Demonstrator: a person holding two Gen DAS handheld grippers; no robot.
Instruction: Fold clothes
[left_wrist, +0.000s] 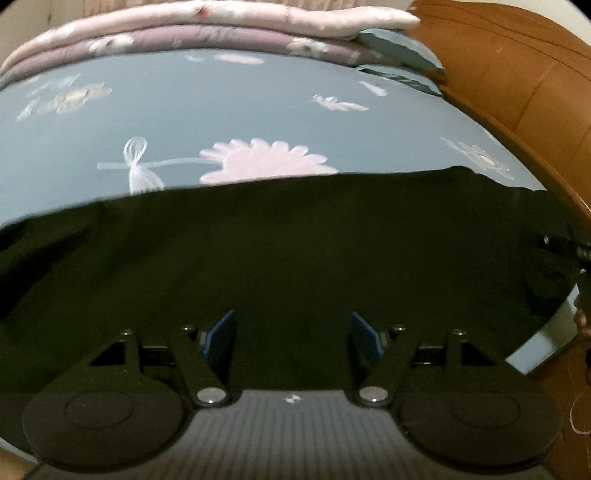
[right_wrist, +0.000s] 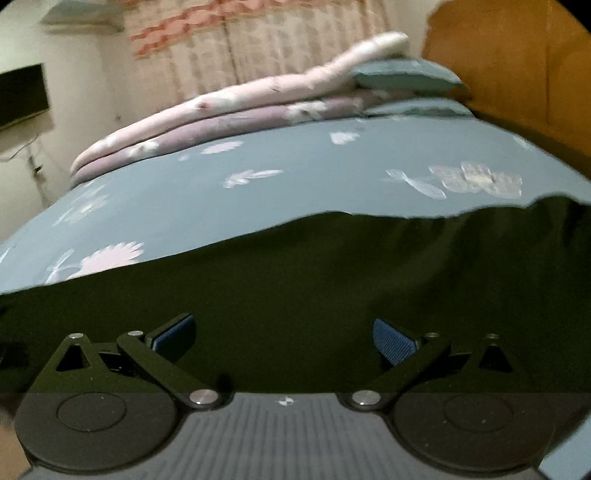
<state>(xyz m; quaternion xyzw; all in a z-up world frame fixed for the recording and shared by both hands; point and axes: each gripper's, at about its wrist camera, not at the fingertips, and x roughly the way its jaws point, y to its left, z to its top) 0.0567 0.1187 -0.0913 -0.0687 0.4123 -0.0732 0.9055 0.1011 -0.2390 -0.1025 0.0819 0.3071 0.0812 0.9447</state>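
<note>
A black garment (left_wrist: 295, 240) lies spread flat on a blue-grey floral bedsheet (left_wrist: 221, 110). My left gripper (left_wrist: 293, 332) hovers over the garment's near part, open, with its blue pads (left_wrist: 221, 338) apart and nothing pinched between them. In the right wrist view the same black garment (right_wrist: 314, 277) fills the lower half, its far edge wavy against the bedsheet (right_wrist: 295, 177). My right gripper (right_wrist: 284, 338) is open wide above the cloth, with its blue pads (right_wrist: 393, 341) well apart. A dark part of the other gripper (left_wrist: 569, 251) pokes in at the right edge of the left wrist view.
Folded pink and mauve quilts (left_wrist: 184, 33) are stacked along the far side of the bed, with blue pillows (left_wrist: 399, 48) beside them. A wooden headboard (left_wrist: 517, 74) runs along the right. A curtain (right_wrist: 277, 48) and a dark wall screen (right_wrist: 22, 92) stand behind the bed.
</note>
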